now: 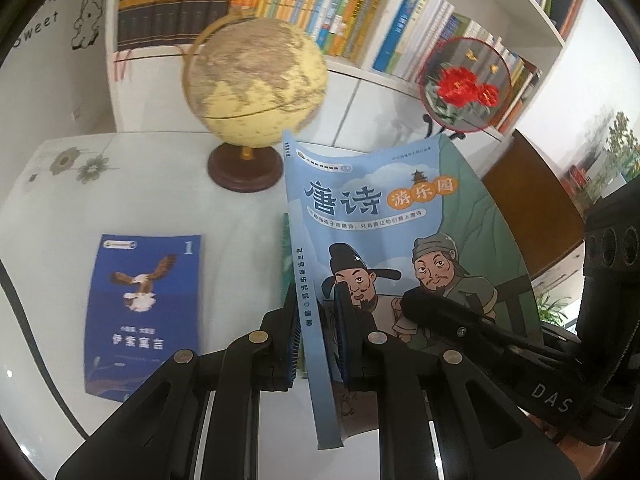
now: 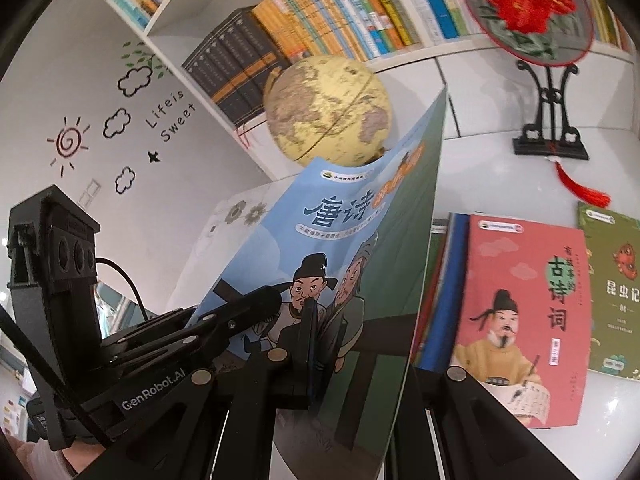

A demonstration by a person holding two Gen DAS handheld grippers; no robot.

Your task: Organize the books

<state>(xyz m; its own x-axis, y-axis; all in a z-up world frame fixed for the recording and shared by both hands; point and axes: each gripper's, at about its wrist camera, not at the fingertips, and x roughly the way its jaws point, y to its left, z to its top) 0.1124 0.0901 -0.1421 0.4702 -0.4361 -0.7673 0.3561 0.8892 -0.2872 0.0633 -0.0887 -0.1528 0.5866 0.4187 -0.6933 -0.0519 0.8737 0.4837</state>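
A: Left wrist view. We read the left claw (image 1: 318, 344) clenched on the spine edge of the light-blue book (image 1: 384, 216), titled 唐诗游乐园, held above the table (image 1: 160, 200). The dark-blue book (image 1: 144, 316), marked "1", lies unsorted.

B: Right wrist view. The right claw (image 2: 360, 360) grips the same book's opposite edge. A pink book (image 2: 528, 320), 古诗词, tops the stack; the green book (image 2: 612, 292) lies beside it. We judge sorting partly done. The left claw's body reads "GenRobot.AI".

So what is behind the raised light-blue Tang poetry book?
Behind the light-blue Tang poetry book, clamped by both grippers, the globe rises above its top edge. In the right wrist view, the cover hides the globe's base and the table behind it; stacked books show beside it.
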